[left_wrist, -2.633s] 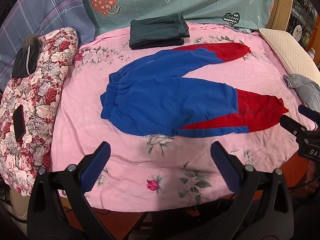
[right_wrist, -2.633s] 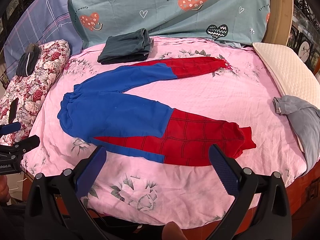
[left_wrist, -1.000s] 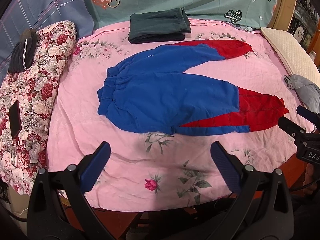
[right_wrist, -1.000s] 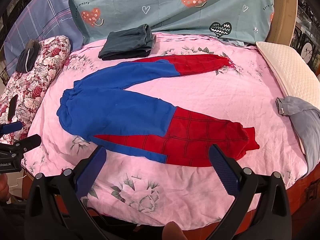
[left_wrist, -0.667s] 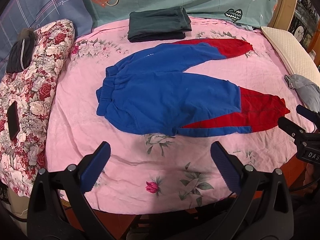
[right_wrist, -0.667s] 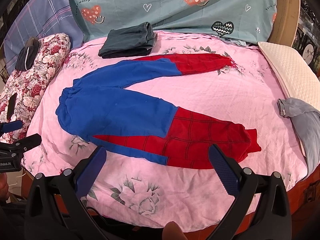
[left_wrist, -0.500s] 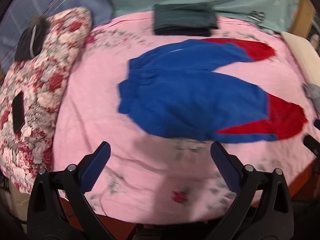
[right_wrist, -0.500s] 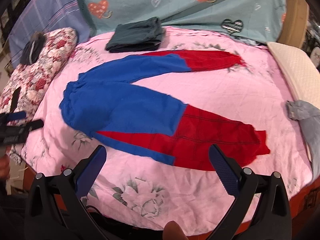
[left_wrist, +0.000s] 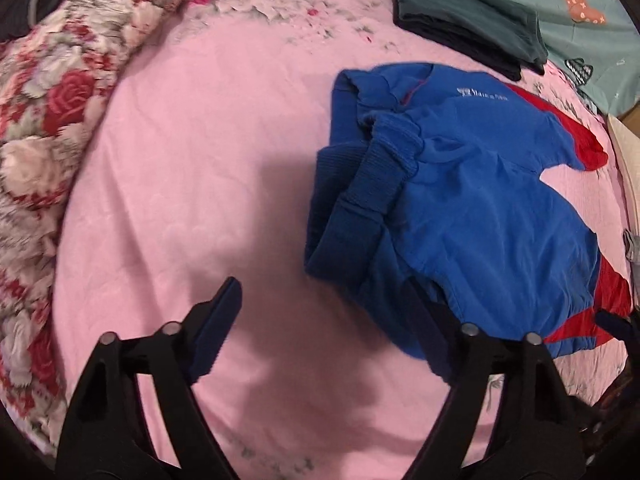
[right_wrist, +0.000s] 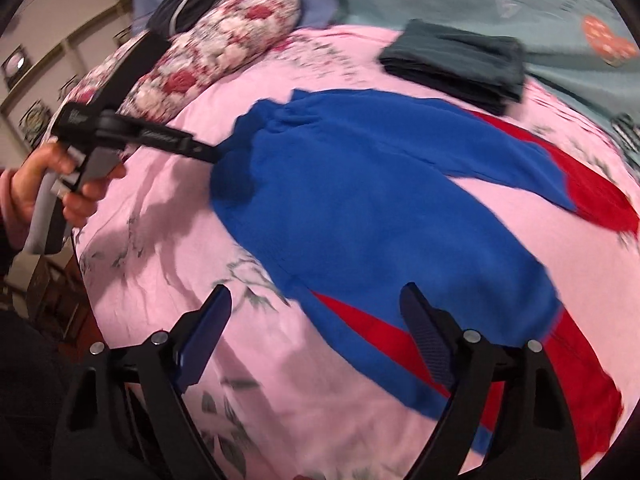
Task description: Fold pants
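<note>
While beside pants (left_wrist: 472,208), bare bedsheet (left_wrist: 192,168)

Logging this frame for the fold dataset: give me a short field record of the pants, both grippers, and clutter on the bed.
pants: blue and red pants, spread on pink sheet, legs apart
waistband: bunched, by the left hand-held gripper
left hand-held gripper: open, jaws just been closing, one finger over the pants' edge, no grip
right hand-held gripper: open, jaws just been closing, over the near leg, no grip
clutter: folded dark garment beyond the pants; floral pillow beside
</note>
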A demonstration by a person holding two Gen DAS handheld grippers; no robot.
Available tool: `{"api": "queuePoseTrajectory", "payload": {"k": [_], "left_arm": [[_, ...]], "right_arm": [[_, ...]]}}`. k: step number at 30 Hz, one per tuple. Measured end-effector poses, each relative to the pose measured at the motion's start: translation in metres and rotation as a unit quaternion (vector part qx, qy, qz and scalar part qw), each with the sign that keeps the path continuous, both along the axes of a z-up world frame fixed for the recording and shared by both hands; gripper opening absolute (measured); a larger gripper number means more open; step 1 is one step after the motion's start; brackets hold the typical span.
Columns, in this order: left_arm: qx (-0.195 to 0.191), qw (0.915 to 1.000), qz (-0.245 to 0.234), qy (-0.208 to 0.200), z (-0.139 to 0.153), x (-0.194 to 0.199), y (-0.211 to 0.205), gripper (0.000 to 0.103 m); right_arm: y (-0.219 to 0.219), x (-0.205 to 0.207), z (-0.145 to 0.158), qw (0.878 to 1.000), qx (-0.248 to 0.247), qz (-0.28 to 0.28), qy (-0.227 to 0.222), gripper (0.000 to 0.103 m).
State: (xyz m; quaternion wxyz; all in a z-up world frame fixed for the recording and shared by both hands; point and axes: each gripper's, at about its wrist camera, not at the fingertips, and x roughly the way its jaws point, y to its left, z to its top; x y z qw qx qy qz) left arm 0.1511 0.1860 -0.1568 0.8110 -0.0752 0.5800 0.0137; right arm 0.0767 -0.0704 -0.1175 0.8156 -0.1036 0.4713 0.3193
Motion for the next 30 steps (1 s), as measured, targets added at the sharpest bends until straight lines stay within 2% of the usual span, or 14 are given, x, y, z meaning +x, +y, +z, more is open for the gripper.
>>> {"api": "queuePoseTrajectory", "payload": {"k": [2,3,4,6,9,11,13,18,22,23,25,26,28,30], "left_arm": [[-0.012,0.9998,-0.007,0.012,-0.013,0.01,0.002,0.065],[-0.023,0.9996,-0.01,0.016,-0.017,0.013,0.002,0.056],[-0.033,0.9992,-0.014,0.017,-0.021,0.016,0.002,0.055],[-0.038,0.9988,-0.03,0.006,-0.021,0.019,-0.002,0.043],[-0.042,0.998,-0.046,0.0,-0.019,0.021,-0.004,0.035],[-0.051,0.997,-0.057,-0.011,-0.011,0.016,-0.002,0.026],[-0.07,0.9951,-0.067,-0.021,0.003,0.005,0.003,0.013],[-0.087,0.9938,-0.065,-0.024,0.015,-0.03,0.019,0.012],[-0.076,0.9948,-0.067,-0.001,-0.004,-0.035,0.015,0.014],[-0.076,0.995,-0.065,-0.001,-0.003,-0.032,0.013,0.021],[-0.068,0.9963,-0.053,0.002,-0.002,-0.025,0.01,0.05],[-0.046,0.9979,-0.045,-0.004,-0.002,-0.025,0.011,0.055],[-0.011,0.9985,-0.047,-0.024,0.003,-0.025,0.01,0.055],[0.002,0.9986,-0.039,-0.036,0.009,-0.027,0.016,0.055]], "right_arm": [[0.021,0.008,-0.015,0.999,-0.015,0.035,0.006,0.087],[0.03,0.01,-0.021,0.999,-0.022,0.047,0.005,0.08],[0.041,0.016,-0.03,0.998,-0.036,0.056,0.005,0.076],[0.047,0.024,-0.041,0.997,-0.055,0.057,0.012,0.044],[0.05,0.034,-0.048,0.997,-0.067,0.036,0.018,0.013],[0.046,0.033,-0.039,0.997,-0.065,0.022,0.017,0.01],[0.046,0.023,-0.022,0.998,-0.061,0.027,0.009,0.009],[0.045,-0.014,0.004,0.996,-0.051,0.069,0.03,0.009],[0.046,-0.02,-0.02,0.994,-0.063,0.052,0.066,0.014],[0.045,-0.017,-0.025,0.994,-0.065,0.041,0.084,0.015],[0.038,-0.015,-0.02,0.994,-0.054,0.02,0.093,0.032],[0.029,-0.016,-0.01,0.996,-0.045,0.004,0.08,0.051],[-0.006,-0.021,0.013,0.997,-0.042,-0.055,0.032,0.054],[-0.06,-0.018,0.024,0.988,-0.061,-0.143,0.014,0.054]]}}
